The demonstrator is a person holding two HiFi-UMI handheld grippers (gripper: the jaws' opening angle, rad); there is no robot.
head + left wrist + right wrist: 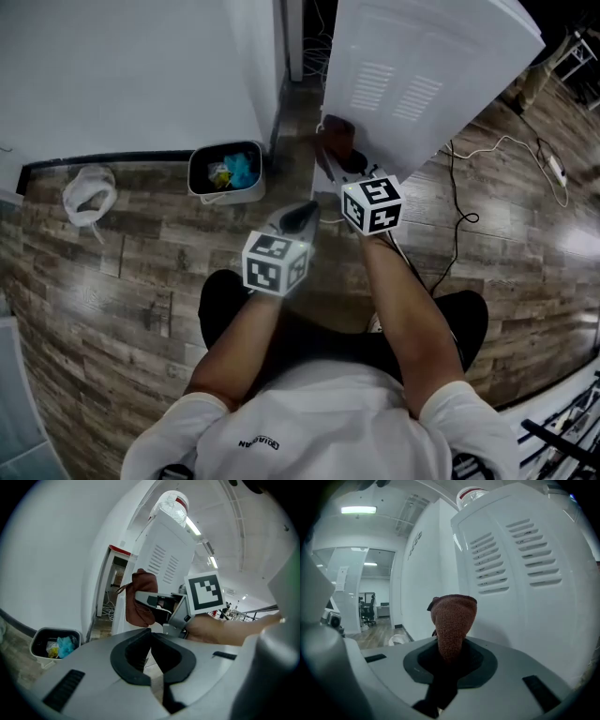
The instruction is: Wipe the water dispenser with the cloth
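The white water dispenser (422,75) stands at the upper right, its vented rear panel (525,573) facing me. A water bottle (171,506) sits on top of it. My right gripper (345,159) is shut on a brown knitted cloth (337,136), and the cloth is close to the dispenser's lower panel; I cannot tell if it touches. In the right gripper view the cloth (453,618) sticks up from between the jaws. My left gripper (298,217) hangs just left of and below the right one, jaws shut with nothing in them (151,632). The left gripper view also shows the cloth (139,604).
A small trash bin (225,172) with coloured rubbish stands by the white wall (141,75). On the wooden floor at the left lies a white bag (87,192). Cables (469,187) and a power strip (555,169) trail to the dispenser's right.
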